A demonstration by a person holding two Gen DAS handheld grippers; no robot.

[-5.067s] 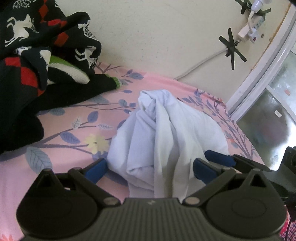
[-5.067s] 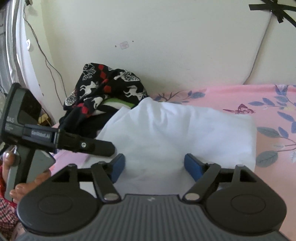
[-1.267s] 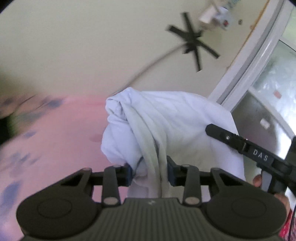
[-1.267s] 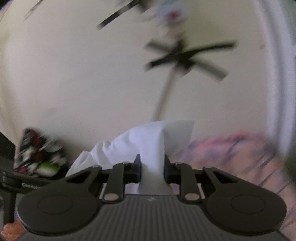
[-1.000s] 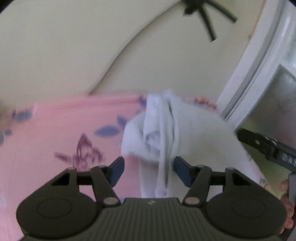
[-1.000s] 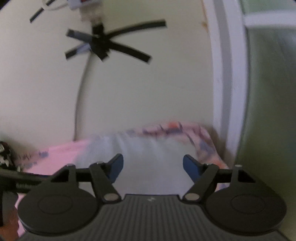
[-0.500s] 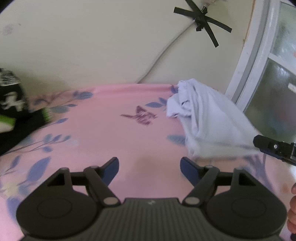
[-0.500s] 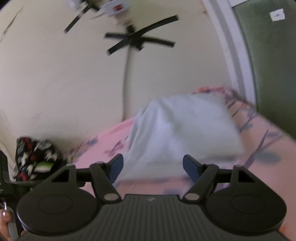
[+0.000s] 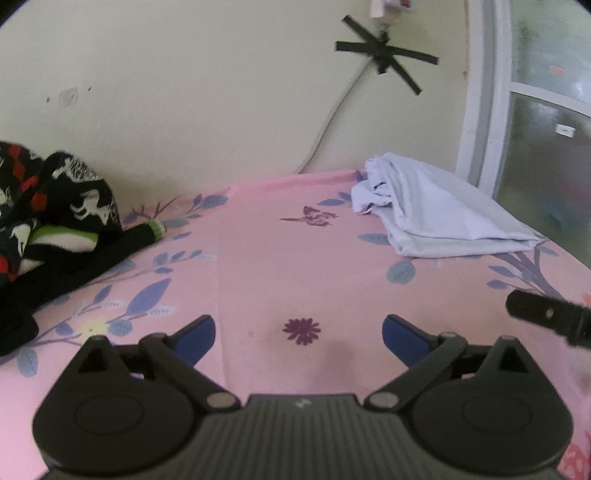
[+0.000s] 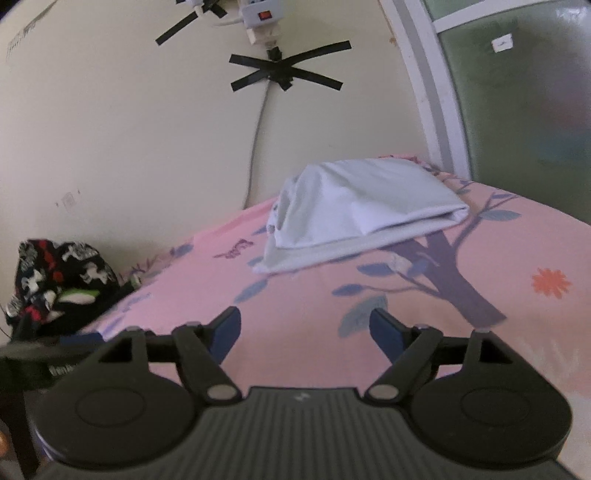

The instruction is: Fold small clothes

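A folded white garment (image 9: 439, 218) (image 10: 354, 210) lies on the pink flowered bedsheet (image 9: 295, 266) at the far right corner, by the wall and the window frame. A heap of black patterned clothes (image 9: 48, 218) (image 10: 55, 284) sits at the far left. My left gripper (image 9: 298, 332) hovers over bare sheet, well short of the white garment, its jaws opening wide with nothing between them. My right gripper (image 10: 305, 325) is also back from the garment, jaws opening, nothing between them. The right gripper's tip (image 9: 546, 317) shows at the left wrist view's right edge.
A cream wall runs behind the bed, with a grey cable (image 9: 332, 122) taped by black crosses (image 10: 284, 74) and a power strip (image 10: 258, 18) above. A white window frame (image 9: 484, 96) with frosted glass stands at the right.
Both grippers let go of the white garment, which now lies folded at the far right corner. Both pulled back from it over the sheet, and the left jaws spread wider.
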